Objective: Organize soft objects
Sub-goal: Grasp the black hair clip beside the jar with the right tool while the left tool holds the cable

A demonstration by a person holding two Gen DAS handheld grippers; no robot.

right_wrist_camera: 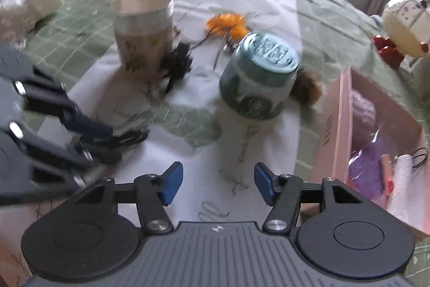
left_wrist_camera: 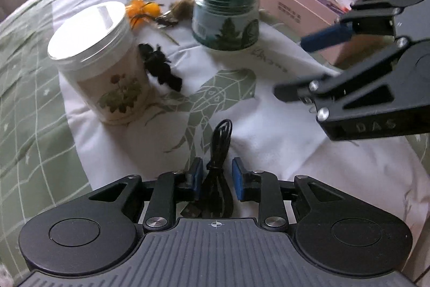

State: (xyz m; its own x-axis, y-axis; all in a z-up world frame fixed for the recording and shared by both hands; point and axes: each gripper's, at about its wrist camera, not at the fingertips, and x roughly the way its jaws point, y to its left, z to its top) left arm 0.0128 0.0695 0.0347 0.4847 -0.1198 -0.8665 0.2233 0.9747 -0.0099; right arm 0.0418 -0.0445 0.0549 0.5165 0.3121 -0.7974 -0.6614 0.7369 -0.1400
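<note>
A bundled black cable (left_wrist_camera: 219, 166) lies on the white cloth (left_wrist_camera: 268, 131) between the blue pads (left_wrist_camera: 197, 176) of my left gripper (left_wrist_camera: 218, 178). The jaws stand slightly apart and do not press on it. In the right wrist view the left gripper (right_wrist_camera: 107, 141) reaches in from the left with the cable (right_wrist_camera: 131, 137) at its tips. My right gripper (right_wrist_camera: 217, 183) is open with nothing between its fingers, hovering over the cloth; in the left wrist view the right gripper (left_wrist_camera: 303, 63) sits at the right. A black fluffy piece (left_wrist_camera: 161, 66), an orange one (left_wrist_camera: 142, 10) and a brown furry one (left_wrist_camera: 182, 6) lie farther back.
A white flower-print jar (left_wrist_camera: 99, 58) and a green-lidded jar (left_wrist_camera: 225, 15) stand on the cloth. A pink box (right_wrist_camera: 333, 125) at the right holds a purple doll (right_wrist_camera: 365, 147). A white plush (right_wrist_camera: 29, 4) lies far left, a cream toy (right_wrist_camera: 403, 20) far right.
</note>
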